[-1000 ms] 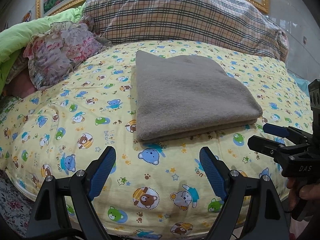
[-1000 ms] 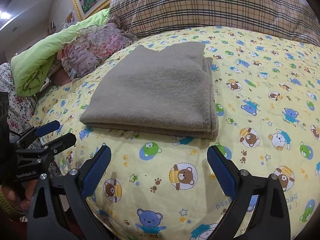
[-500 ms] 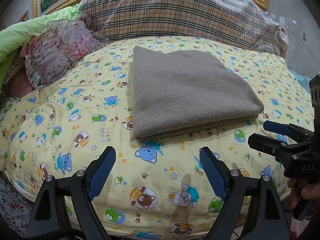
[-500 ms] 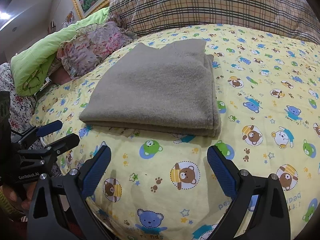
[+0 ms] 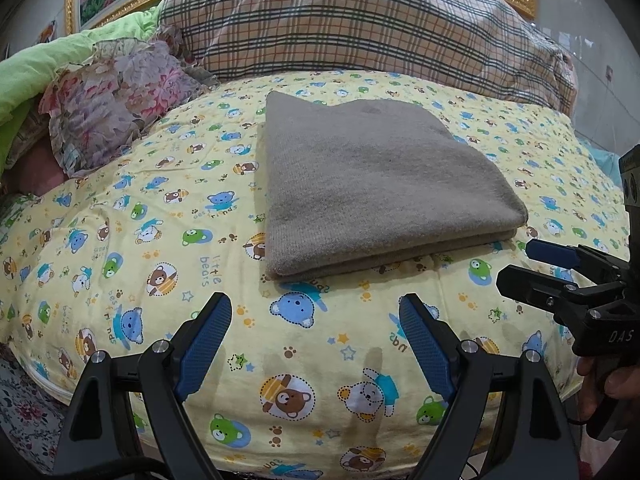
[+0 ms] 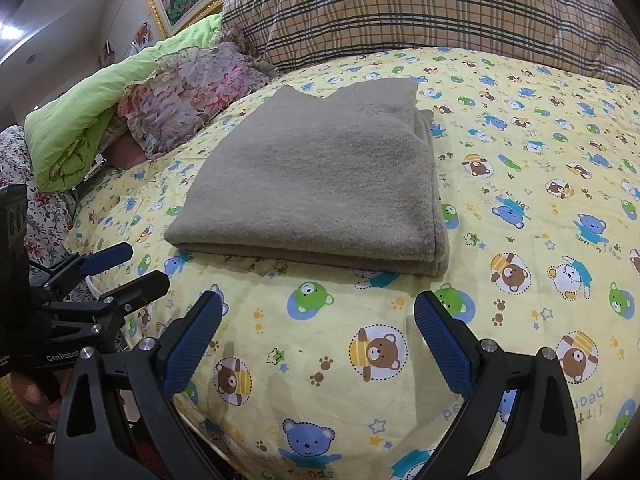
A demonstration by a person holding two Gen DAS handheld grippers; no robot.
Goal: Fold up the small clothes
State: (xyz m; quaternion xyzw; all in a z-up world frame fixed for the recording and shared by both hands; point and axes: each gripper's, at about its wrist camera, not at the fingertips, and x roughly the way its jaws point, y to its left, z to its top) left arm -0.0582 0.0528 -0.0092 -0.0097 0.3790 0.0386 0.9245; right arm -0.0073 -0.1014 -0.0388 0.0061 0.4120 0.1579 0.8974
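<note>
We see the folded grey-brown knit garment (image 5: 380, 188) lying flat on the yellow bear-print bedsheet (image 5: 160, 240), at twelve o'clock from both grippers and clear of them. Our left gripper (image 5: 316, 340) has its jaws spread wide with nothing between them; our right gripper (image 6: 320, 336) stands likewise spread and empty. We judge the garment soft, light and limp, likely to sag and unfold if lifted by one layer. We would pinch through all layers at the near corners, at about eleven and one o'clock, along the stacked front edge.
</note>
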